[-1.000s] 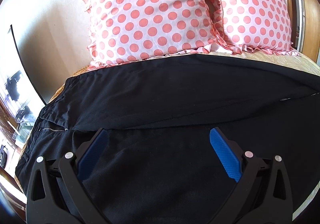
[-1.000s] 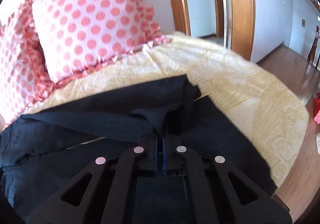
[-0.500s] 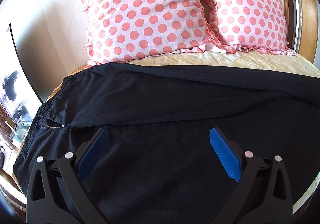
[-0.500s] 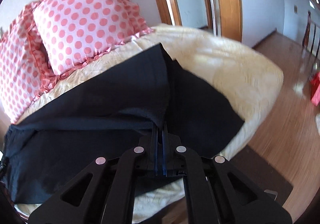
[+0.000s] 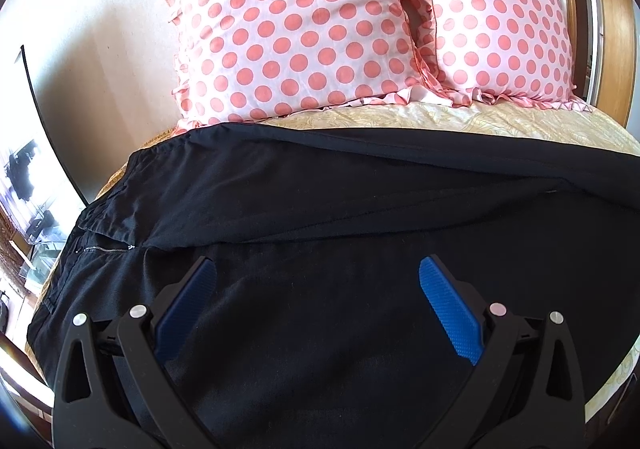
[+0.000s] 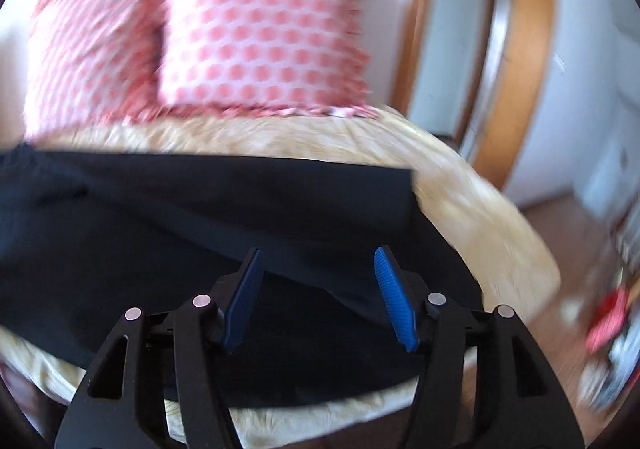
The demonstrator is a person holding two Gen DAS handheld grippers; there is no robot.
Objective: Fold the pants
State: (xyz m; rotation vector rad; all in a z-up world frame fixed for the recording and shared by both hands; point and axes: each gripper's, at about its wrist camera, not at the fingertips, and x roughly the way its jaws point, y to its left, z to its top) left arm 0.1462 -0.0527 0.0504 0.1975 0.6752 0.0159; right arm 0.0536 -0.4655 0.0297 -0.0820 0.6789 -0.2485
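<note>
Pants (image 5: 320,209) flat, both fingers (image 6: 394,301) apart

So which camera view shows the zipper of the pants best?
The left wrist view: the zipper lies sharp at the left, near the waistband of the black pants. The blurred right wrist view shows only the leg end of the pants, no zipper.

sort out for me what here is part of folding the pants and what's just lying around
Part of the job:
- black pants, spread flat on the bed
- left claw, open above them
- right claw, open, holding nothing

Just lying about:
- two pink spotted pillows
- yellow bedspread
- wooden door frame
</note>
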